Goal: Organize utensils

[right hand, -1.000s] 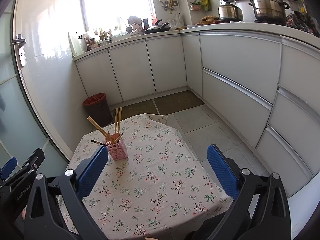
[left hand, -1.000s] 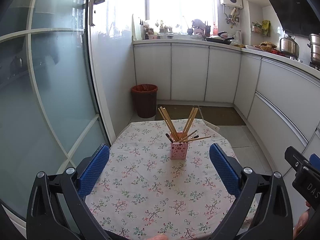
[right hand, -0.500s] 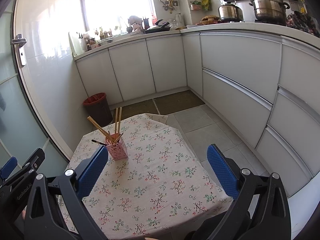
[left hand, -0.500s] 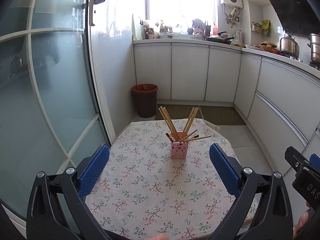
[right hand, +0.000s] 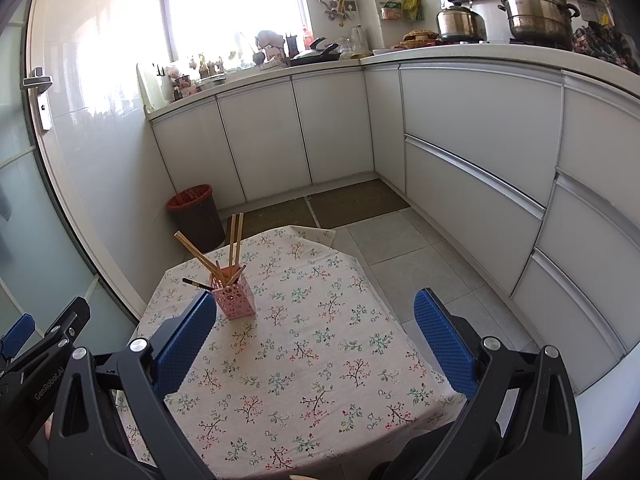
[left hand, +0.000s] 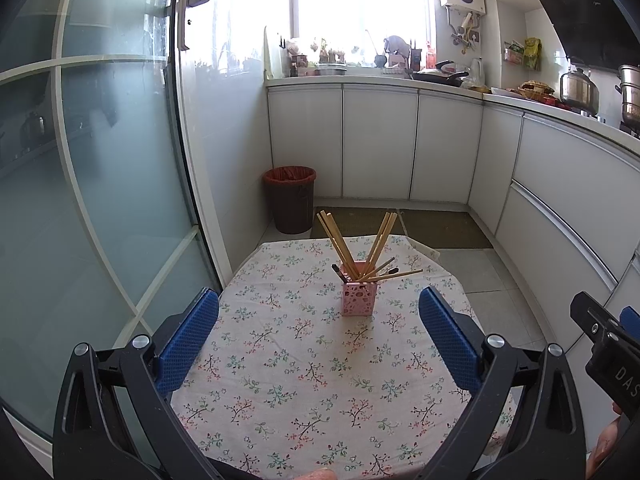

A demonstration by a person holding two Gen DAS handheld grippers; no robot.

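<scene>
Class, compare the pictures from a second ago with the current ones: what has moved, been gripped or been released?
Nothing visibly changed. The left gripper and right gripper stay open and empty above the table, and the chopsticks remain in the pink holder.

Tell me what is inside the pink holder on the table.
The pink holder holds wooden chopsticks fanned outward, plus dark-tipped utensils. Its perforated walls hide their lower ends, so an exact count cannot be made.

both grippers, left (left hand: 318, 334) and right (right hand: 314, 334), have black frames, silver screws and blue dimpled pads (left hand: 188, 340), with white lettering on the sides.
</scene>
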